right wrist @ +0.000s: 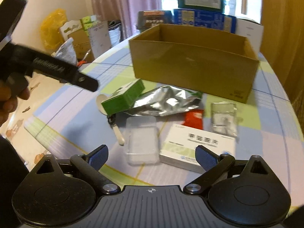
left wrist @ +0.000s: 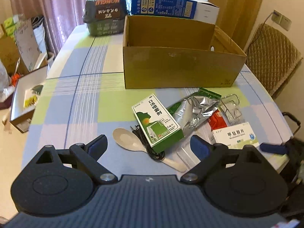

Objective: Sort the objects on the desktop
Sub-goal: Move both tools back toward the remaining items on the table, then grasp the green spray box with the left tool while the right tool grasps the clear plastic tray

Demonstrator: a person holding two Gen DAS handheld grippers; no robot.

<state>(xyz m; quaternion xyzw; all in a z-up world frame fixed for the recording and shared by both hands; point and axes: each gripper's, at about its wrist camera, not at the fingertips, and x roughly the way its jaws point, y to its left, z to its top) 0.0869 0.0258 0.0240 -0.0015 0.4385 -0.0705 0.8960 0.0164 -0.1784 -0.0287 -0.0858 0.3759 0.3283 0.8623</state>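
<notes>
Both tools gape wide, holding nothing. Ahead of the left tool (left wrist: 149, 145) lie a green box (left wrist: 158, 121) and spoon (left wrist: 127, 139); before the right tool (right wrist: 151, 156), a clear case (right wrist: 142, 142) and white box (right wrist: 199, 148). The carton (left wrist: 180, 70) stands beyond them on the surface (left wrist: 76, 104).

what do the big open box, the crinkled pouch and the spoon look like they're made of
Open box: plain brown cardboard, matte, with folded flap edges.
Crinkled pouch: looks like metallised foil, shiny silver with sharp creases, and a green printed top edge.
Spoon: probably plastic or melamine, going by its smooth, dull beige surface; the look leaves it open.
</notes>
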